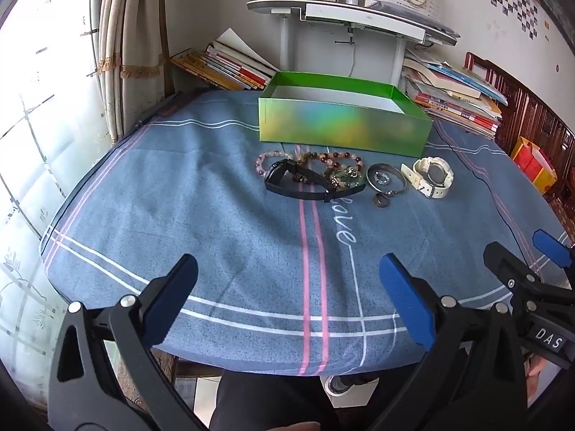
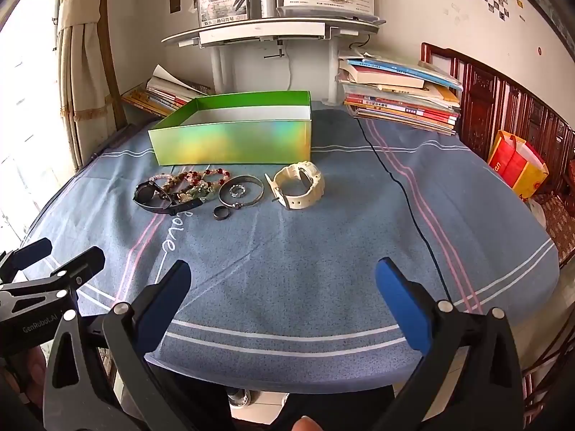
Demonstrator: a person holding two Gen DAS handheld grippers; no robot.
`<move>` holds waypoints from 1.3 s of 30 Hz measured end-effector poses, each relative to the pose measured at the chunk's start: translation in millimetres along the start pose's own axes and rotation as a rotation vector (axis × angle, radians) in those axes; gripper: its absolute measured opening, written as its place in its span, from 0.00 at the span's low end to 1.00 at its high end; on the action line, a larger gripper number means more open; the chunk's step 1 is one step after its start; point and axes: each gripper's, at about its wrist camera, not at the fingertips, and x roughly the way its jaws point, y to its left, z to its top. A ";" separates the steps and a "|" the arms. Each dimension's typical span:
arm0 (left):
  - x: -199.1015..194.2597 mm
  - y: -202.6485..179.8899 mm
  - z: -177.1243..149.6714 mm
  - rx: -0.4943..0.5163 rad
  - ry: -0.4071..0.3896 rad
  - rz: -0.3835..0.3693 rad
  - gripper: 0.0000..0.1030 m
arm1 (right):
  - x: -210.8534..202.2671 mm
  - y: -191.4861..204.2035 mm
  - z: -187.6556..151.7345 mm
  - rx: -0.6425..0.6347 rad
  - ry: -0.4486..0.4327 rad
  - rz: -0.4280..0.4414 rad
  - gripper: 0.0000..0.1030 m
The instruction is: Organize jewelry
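Both tongs, left (image 1: 287,298) and right (image 2: 284,301), spread over bench (image 2: 287,269) near edge; green box (image 2: 233,140), jewelry pile (image 2: 190,186) toward far edge; books (image 2: 399,104) behind.

Bare cloth (image 2: 287,251) lies before the jewelry (image 2: 201,188); green box (image 2: 233,140) seemingly walls off behind.

Daylight pours in from the window (image 1: 32,136), left of the green box (image 1: 345,122), and blows out to white there in both views. The box's foil front throws rainbow glare, while the worktop (image 2: 323,251) is evenly lit with soft shadows. Fisheye bending curves the edges, with dark vignetted corners; focus is sharp.
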 end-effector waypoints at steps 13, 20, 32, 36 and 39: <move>1.1 -0.4 -1.5 0.005 0.005 0.000 0.97 | 0.7 -1.0 -0.7 0.001 0.004 0.000 0.97; -0.3 -1.2 -1.4 0.008 0.003 0.001 0.97 | 0.8 -1.0 -0.7 0.002 0.005 -0.001 0.97; 1.7 -1.4 -4.1 0.011 0.009 0.003 0.97 | 2.6 -0.7 -2.8 0.003 0.006 0.000 0.97; 1.6 -0.1 -5.8 0.013 0.010 0.003 0.97 | 2.8 -0.7 -3.1 0.003 0.005 0.000 0.97; 2.2 -1.9 -4.7 0.014 0.011 0.005 0.97 | 3.2 -0.7 -3.4 0.003 0.006 0.001 0.97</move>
